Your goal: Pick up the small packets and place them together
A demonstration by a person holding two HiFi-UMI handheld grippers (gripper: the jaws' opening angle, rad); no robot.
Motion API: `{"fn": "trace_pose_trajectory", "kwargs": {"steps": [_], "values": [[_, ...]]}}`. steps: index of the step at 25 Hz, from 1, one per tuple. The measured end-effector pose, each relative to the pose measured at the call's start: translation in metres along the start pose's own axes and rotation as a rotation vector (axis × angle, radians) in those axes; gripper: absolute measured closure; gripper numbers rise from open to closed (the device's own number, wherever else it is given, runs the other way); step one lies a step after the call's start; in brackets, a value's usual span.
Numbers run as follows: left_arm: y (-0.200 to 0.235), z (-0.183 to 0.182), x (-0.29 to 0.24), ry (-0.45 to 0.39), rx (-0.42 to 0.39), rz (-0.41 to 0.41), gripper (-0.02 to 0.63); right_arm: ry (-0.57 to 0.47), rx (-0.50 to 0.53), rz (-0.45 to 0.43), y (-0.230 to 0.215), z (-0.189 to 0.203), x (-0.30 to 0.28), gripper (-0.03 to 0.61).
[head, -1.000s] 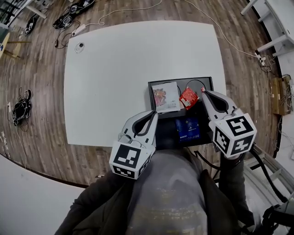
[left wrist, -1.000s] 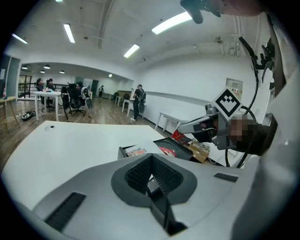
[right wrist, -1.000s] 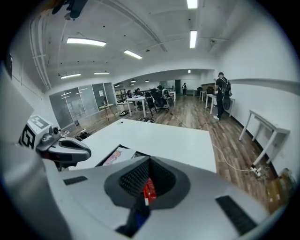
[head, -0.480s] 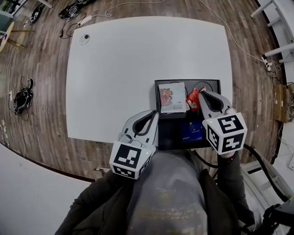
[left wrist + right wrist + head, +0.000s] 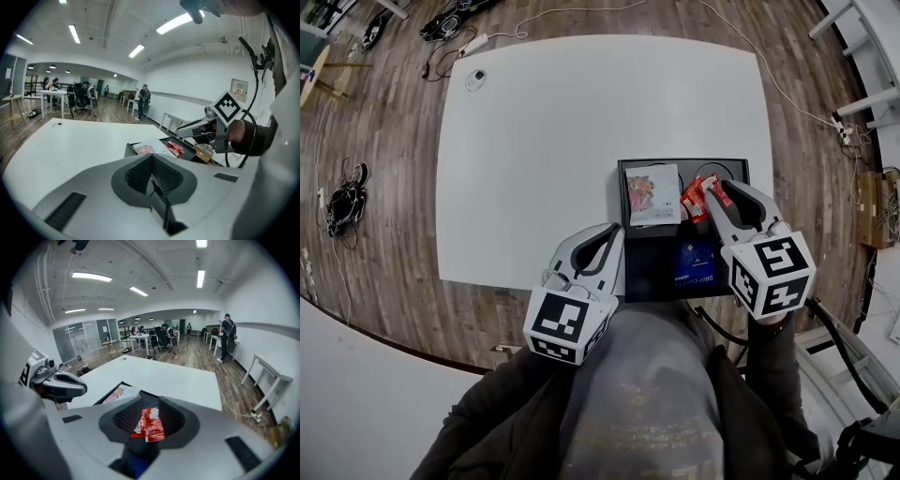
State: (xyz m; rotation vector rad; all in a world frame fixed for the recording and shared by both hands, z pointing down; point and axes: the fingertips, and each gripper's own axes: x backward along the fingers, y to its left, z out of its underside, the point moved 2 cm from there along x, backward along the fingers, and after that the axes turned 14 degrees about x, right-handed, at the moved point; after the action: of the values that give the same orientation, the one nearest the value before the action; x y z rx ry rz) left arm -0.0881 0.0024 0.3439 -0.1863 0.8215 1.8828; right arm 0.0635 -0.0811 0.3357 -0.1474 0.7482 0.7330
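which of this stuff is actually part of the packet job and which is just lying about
Job: red packet, between the fingers of the right gripper, which have just been opening; white packet; blue packet; black tray.
Lying about: small round thing on the table; cables on the floor.

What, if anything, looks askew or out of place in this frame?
Only a small thing: the red packet sits crooked and crumpled between the right gripper's tongs, which have just been opening, while the white packet and blue packet lie flat in the black tray. Nothing spilled or torn.
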Motion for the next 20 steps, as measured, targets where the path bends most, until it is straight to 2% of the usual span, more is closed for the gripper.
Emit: {"fn": "trace_pose_trajectory", "kwargs": {"steps": [5,9,15,18,20], "values": [[-0.015,0.005,0.002,0.005,-0.024,0.039,0.611,0.001,-0.033,0.067,-0.007,0.014,0.026,0.477],[-0.026,0.013,0.004,0.022,-0.045,0.070,0.611,0.025,-0.064,0.083,-0.002,0.038,0.042,0.477],[-0.039,0.023,0.003,0.054,-0.068,0.096,0.611,0.078,-0.085,-0.035,0.032,0.075,0.040,0.479],[-0.040,0.028,0.004,0.070,-0.077,0.095,0.611,0.088,-0.092,-0.068,0.043,0.085,0.032,0.559],[-0.038,0.029,0.005,0.077,-0.079,0.085,0.611,0.101,-0.091,-0.080,0.048,0.089,0.027,0.574]]}}
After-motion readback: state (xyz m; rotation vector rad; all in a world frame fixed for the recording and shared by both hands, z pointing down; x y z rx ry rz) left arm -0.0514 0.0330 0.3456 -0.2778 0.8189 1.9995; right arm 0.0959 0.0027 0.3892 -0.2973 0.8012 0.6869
